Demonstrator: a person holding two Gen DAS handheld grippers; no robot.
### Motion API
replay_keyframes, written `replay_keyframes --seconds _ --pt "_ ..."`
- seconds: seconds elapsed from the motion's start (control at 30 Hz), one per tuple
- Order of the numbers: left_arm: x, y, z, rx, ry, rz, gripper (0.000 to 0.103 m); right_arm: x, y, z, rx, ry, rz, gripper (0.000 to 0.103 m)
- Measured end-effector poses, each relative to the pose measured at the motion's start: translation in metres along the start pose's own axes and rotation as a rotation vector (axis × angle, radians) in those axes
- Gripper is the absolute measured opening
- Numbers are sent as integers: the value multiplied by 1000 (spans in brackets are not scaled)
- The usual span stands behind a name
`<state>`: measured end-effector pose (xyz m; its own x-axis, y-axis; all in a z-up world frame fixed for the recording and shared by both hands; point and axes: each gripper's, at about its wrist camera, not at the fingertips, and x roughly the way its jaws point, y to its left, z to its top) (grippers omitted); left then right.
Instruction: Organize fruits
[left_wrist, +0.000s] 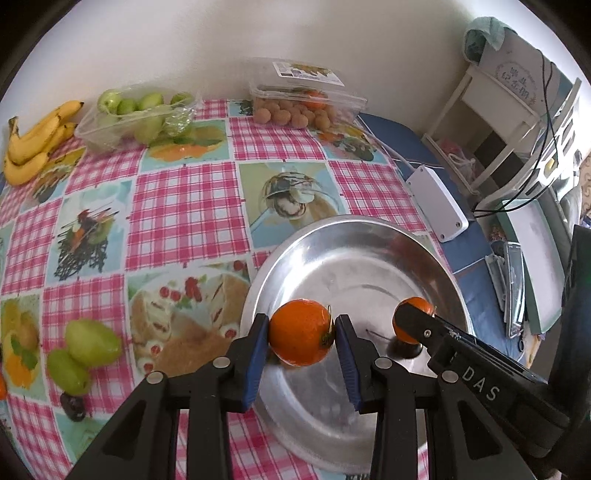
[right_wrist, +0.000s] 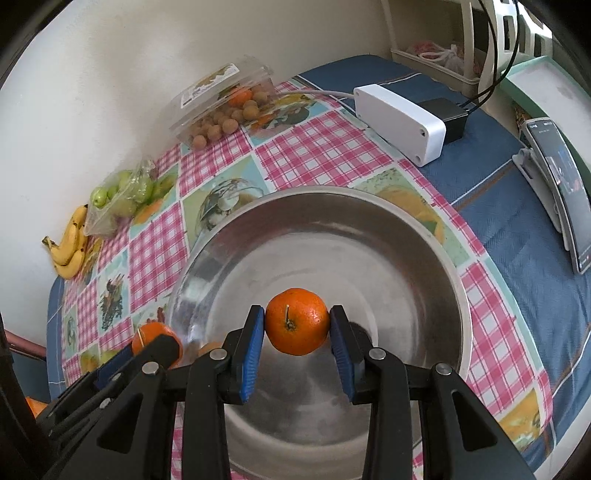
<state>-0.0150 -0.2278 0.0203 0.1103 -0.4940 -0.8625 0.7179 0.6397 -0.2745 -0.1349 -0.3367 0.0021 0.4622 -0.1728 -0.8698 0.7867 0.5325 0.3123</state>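
Here both jaws are clenched, each on a mandarin: left gripper (left_wrist: 301, 332) holds left mandarin (left_wrist: 301, 331) over the bowl (left_wrist: 369, 229) rim at 9 o'clock; right mandarin (right_wrist: 297, 320) hangs nearer centre, clear to drop.

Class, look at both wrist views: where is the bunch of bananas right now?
The bananas lie at the table's far left corner by the wall in both wrist views, right beside the clear tray of green fruit, well away from the metal bowl.
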Motion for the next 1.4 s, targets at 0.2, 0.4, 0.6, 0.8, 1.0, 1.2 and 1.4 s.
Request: replay_keyframes --seconds 0.2,0.4,0.6,0.8,1.0,1.2,1.4 --pt "18 -2 8 6 14 -5 39 8 -3 8 -1 -1 -38 38" --pt "30 -5 11 9 26 -9 39 17 -6 11 0 12 -61 38" --pt "36 -7 16 15 33 -7 39 22 -8 11 3 22 -77 38" --pt "44 -6 16 12 51 -5 39 27 -9 11 12 37 -94 38" --pt "51 -2 14 1 72 1 39 29 -8 11 10 41 -103 39" --pt "51 -2 13 -2 81 2 39 30 -8 11 14 43 -101 39" --pt "45 -3 14 4 81 -1 41 29 -9 11 18 50 -101 39"
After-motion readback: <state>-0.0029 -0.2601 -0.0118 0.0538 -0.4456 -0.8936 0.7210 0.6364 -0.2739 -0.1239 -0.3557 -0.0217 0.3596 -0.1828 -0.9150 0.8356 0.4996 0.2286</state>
